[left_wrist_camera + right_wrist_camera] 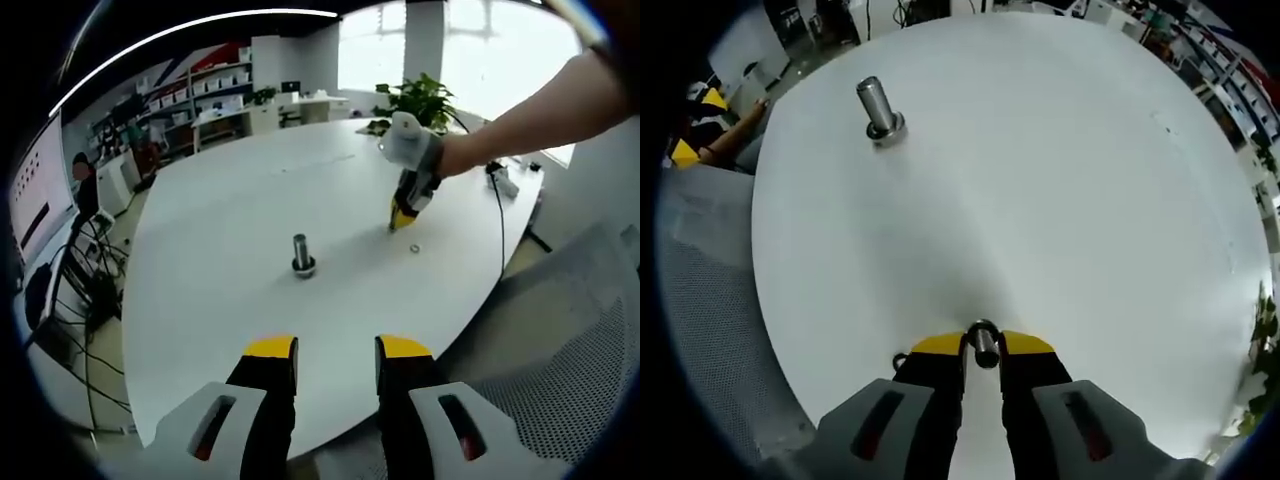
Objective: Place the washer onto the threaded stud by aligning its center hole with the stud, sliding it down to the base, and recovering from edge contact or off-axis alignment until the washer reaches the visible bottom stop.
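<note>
One step in, at a guess. Pinches a small round metal piece, likely the washer (984,349), tight in the right gripper (983,343), low over the white table (1070,180). Leaves a small ring (415,247) lying just beside those jaws. Keeps the left gripper (337,350) apart and empty at the near edge. Remaining: carrying across to the bare stud (878,108), well apart to the far left, centring the hole, sliding down to the base.

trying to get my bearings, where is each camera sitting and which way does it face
Left gripper view: rides the left gripper, held off the table's near edge, facing across it at the stud; the person's arm and right gripper enter from the right.
Right gripper view: rides the right gripper, looking down at the tabletop, jaws shut on the washer.
Shared: stud, table.
</note>
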Tool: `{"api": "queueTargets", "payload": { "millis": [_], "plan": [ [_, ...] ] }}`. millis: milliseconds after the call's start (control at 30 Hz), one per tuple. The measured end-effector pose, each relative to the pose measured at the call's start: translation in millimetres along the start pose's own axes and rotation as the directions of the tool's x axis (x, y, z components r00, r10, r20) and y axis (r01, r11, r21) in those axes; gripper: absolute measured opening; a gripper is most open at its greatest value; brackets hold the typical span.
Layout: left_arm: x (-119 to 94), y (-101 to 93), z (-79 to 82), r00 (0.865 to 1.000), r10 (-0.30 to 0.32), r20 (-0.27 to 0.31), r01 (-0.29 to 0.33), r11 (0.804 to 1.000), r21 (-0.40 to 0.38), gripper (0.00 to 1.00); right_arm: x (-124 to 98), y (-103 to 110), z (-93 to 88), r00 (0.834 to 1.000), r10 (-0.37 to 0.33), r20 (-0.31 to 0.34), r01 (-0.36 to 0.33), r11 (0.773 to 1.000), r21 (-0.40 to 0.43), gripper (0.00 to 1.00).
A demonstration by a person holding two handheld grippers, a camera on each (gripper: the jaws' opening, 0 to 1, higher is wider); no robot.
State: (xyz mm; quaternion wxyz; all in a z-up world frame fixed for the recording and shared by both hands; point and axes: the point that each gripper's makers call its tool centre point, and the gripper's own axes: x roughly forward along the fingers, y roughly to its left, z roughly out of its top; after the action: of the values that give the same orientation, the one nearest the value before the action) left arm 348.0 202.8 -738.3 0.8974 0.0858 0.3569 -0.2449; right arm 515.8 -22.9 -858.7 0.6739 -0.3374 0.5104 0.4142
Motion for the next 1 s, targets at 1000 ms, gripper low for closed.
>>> {"api": "queueTargets", "payload": {
  "millis": [1000],
  "plan": [
    [-0.5, 0.0, -0.2, 1.0, 0.001, -0.001, -0.001, 1.0, 0.008, 0.29, -10.4, 49.3, -28.6, 0.997, 0.056, 0.05, -0.052, 0.994, -0.095, 0.26]
  ]
}}
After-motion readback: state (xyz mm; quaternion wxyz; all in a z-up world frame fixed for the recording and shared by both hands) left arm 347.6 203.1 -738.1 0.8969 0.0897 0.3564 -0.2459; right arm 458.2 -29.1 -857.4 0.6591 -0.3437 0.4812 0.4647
